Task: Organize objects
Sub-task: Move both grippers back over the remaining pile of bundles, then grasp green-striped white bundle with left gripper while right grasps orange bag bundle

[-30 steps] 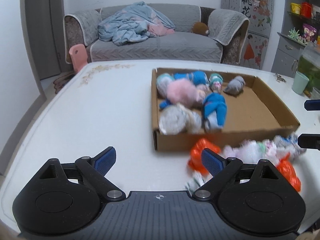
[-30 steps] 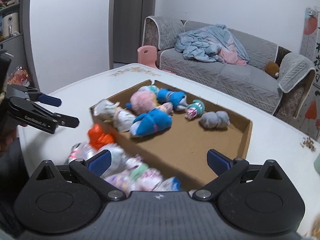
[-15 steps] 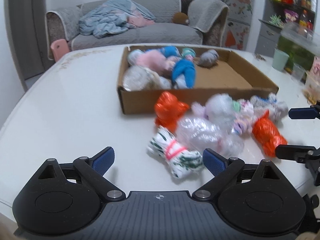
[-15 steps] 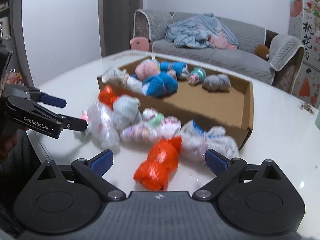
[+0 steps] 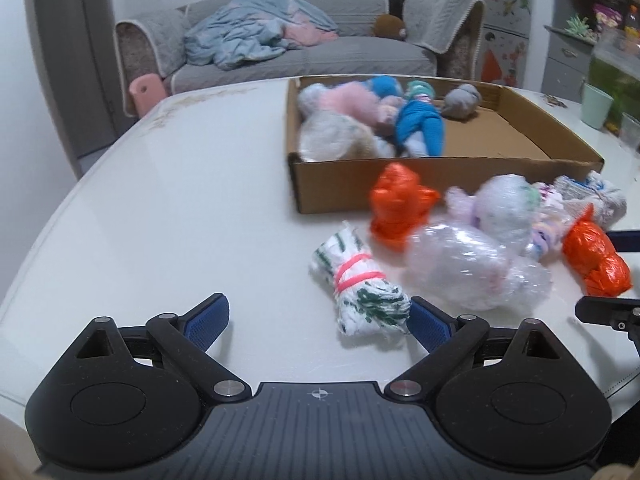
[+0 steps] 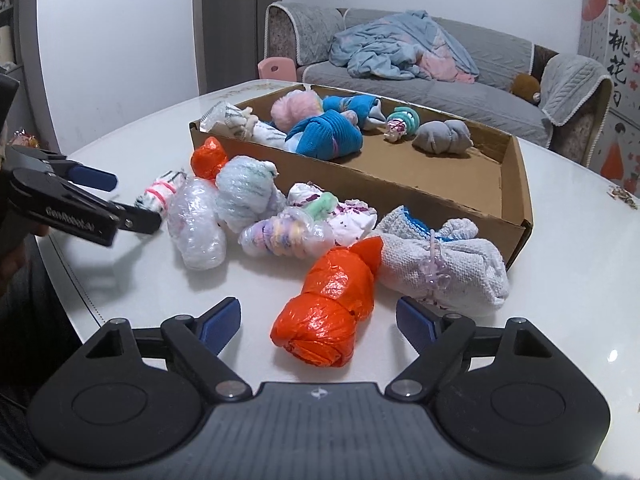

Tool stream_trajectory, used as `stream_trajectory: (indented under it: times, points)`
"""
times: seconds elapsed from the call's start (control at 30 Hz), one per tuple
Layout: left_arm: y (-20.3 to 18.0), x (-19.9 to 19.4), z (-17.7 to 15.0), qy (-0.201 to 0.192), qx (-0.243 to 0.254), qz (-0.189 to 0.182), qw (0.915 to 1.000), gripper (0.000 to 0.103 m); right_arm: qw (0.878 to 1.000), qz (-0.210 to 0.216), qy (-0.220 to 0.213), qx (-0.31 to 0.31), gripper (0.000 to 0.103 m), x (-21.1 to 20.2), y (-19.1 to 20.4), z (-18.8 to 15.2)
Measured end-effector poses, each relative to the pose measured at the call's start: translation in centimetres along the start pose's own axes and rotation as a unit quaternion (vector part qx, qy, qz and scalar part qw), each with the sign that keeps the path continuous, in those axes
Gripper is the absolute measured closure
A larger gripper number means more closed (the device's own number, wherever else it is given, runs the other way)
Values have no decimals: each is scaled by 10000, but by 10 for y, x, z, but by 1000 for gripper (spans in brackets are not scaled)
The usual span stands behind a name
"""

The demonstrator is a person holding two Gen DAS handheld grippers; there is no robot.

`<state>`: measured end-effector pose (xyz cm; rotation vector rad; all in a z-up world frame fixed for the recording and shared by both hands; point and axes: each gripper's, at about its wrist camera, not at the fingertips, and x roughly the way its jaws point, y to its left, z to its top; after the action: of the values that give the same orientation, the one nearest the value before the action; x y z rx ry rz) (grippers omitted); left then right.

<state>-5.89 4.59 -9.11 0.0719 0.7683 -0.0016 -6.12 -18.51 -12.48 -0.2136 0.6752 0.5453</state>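
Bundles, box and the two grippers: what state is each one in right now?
Cardboard box: open-topped, partly filled with rolled bundles.
Orange bundle: on the table, between the right gripper's fingers, not yet pressed.
White-and-green bundle: tied with a pink band, lying just ahead of the left gripper.
Right gripper: jaws closing.
Left gripper: open, empty.

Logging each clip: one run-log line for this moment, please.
stage: reaching | right gripper: jaws closing around orange bundle, no contact | left gripper: open by white bundle | box: part filled
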Motion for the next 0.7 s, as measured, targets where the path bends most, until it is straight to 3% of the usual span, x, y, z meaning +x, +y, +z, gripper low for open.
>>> stream_trajectory:
  times: [0.07,0.3,0.43,0.63,0.7]
  points:
    - [4,0,1,8,-85,-45,10000,6,10000,-9,-6,38,30,0,-1,-1]
    - [-10,5,7,-115,-19,-53,9999,6,9999,11,22,130,36,2,-1,-1]
    - [-9,12,7,-105,-104,-116,9998,12,9999,33,11,147,41,1,-1,-1]
    - [-4,7,7,-169,-116,-243,9995,39,9998,40,-17,184,49,0,-3,-1]
    - [-5,4,6,-200,-48,-303,9993,59,9998,34,-39,204,60,0,-4,-1]
